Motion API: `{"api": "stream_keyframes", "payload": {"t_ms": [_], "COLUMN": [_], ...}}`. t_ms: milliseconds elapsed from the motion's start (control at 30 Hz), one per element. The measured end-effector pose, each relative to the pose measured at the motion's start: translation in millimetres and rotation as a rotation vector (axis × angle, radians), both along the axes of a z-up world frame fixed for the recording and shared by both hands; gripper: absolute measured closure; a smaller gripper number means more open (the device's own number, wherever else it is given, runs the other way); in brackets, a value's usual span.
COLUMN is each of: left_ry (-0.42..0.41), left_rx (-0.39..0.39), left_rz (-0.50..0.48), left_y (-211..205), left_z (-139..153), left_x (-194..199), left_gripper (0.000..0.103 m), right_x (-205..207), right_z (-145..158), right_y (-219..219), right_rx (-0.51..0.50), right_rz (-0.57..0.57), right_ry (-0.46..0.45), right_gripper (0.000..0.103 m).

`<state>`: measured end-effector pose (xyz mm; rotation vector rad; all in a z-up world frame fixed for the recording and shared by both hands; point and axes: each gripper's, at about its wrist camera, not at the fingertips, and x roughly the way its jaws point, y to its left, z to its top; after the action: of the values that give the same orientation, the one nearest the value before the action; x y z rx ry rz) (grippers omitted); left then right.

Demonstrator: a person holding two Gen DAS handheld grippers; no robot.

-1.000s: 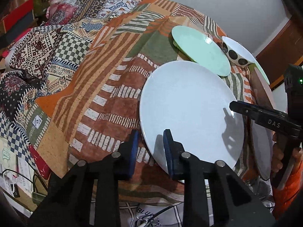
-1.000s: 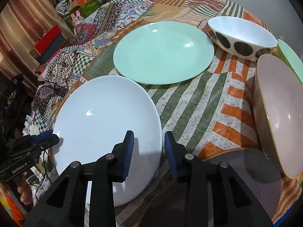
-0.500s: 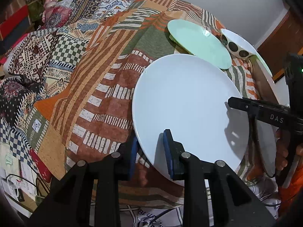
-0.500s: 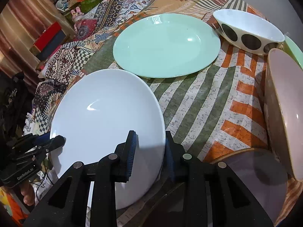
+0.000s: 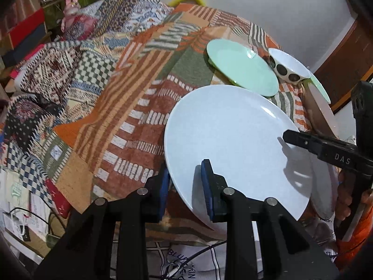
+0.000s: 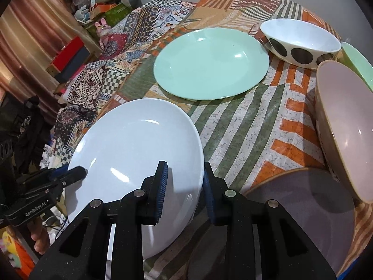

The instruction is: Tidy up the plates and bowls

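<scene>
Since the earlier frames the white plate has lifted and tilted, its near edge now off the patchwork cloth on the bench. We see both grippers on it: the left gripper has its jaws closed over the near-left rim, the right gripper has its jaws pinching the opposite rim. Beyond lie the green plate, spotted bowl and pink bowl, apart from one another.
</scene>
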<state>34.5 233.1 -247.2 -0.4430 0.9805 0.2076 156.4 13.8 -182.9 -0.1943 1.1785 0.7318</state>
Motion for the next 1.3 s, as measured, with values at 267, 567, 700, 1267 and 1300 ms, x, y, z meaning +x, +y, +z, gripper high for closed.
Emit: {"api": "stream_keyframes", "payload": {"t_ms": [267,567,700,1267,1300], "left_ry": [-0.058,-0.128,-0.152,-0.147,-0.143], "left_rx": [0.052,0.074,0.086,0.092,0.091], "left_rz": [-0.009,-0.047,-0.069,-0.167,-0.173], "left_y": [-13.1,-37.7,-52.8,-115.4,-118.5], "left_z": [31.3,61.5,73.2,89.0,88.3], "left_x": [-4.2,-5.5,-6.8,-1.4,-0.4], "left_gripper": [0.076,0.076,0.076,0.076,0.076], "right_x": [-8.8,-18.2,-22.8,-38.2,-38.5], "right_z": [24.4,54.4,65.3,77.0,75.9], "right_y": [-13.4,-44.5,-60.4,-129.5,-133.4], "right_rx": [0.053,0.115,0.138,0.195,0.196], "right_rz": [-0.011,-0.063,-0.084,-0.175,-0.183], "right_ry": [-0.043,-0.101,-0.118,-0.139,-0.134], "right_gripper": [0.076,0.076,0.076,0.076,0.076]}}
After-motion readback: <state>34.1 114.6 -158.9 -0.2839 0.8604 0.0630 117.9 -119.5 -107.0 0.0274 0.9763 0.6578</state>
